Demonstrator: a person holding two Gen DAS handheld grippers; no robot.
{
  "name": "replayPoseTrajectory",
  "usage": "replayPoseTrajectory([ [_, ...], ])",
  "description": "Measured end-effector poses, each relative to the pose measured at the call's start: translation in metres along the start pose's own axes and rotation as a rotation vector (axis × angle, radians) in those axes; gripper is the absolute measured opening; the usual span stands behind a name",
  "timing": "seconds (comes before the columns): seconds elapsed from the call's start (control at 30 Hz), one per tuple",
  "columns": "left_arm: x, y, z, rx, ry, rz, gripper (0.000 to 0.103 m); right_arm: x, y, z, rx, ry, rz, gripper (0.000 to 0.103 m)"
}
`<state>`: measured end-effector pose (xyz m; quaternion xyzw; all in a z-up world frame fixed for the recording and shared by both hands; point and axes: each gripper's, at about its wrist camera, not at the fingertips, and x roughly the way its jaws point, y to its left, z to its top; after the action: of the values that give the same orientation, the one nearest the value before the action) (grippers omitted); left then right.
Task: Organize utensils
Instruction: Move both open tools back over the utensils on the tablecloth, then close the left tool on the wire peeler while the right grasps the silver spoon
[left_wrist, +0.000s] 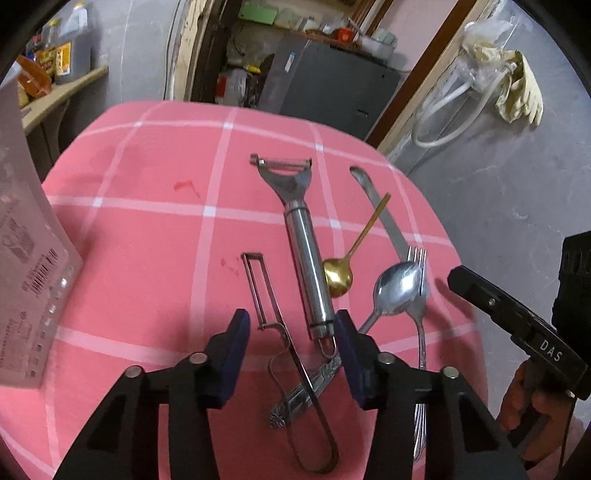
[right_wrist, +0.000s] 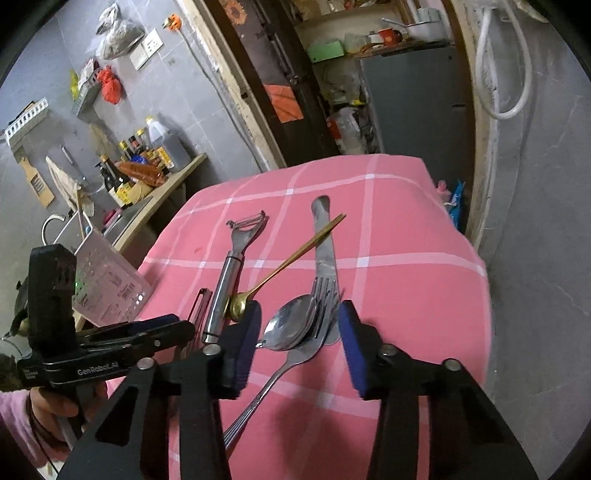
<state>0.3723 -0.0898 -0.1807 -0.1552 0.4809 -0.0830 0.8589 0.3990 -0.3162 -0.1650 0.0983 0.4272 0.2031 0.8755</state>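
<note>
Utensils lie on a pink checked tablecloth. My left gripper hangs open just above them. A slim wire-handled peeler and the end of a steel Y-peeler lie between its blue pads, untouched. To the right lie a gold spoon, a silver spoon, a fork and a table knife. My right gripper is open too, straddling the silver spoon and the fork. The knife and gold spoon lie beyond. Each gripper shows in the other's view, right and left.
A white perforated plastic holder stands at the table's left edge, close to the left gripper. Behind it is a counter with bottles. A grey cabinet stands past the far edge. The cloth drops off on the right.
</note>
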Motion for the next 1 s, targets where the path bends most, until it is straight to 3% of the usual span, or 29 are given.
replayPoseTrajectory([
  [0.27,0.009,0.006,0.003,-0.044,0.038,-0.010,0.032,0.020,0.000,0.000,-0.011,0.068,0.021,0.025],
  [0.4,0.011,0.012,0.004,-0.073,0.067,-0.001,0.019,0.031,-0.001,-0.003,0.007,0.109,0.032,0.021],
  [0.83,0.015,0.013,0.015,-0.069,0.137,-0.020,0.019,0.065,0.007,0.003,0.098,0.182,0.072,0.021],
  [1.0,0.018,0.010,0.020,-0.057,0.154,-0.023,0.019,0.067,0.009,0.004,0.104,0.182,0.048,0.005],
])
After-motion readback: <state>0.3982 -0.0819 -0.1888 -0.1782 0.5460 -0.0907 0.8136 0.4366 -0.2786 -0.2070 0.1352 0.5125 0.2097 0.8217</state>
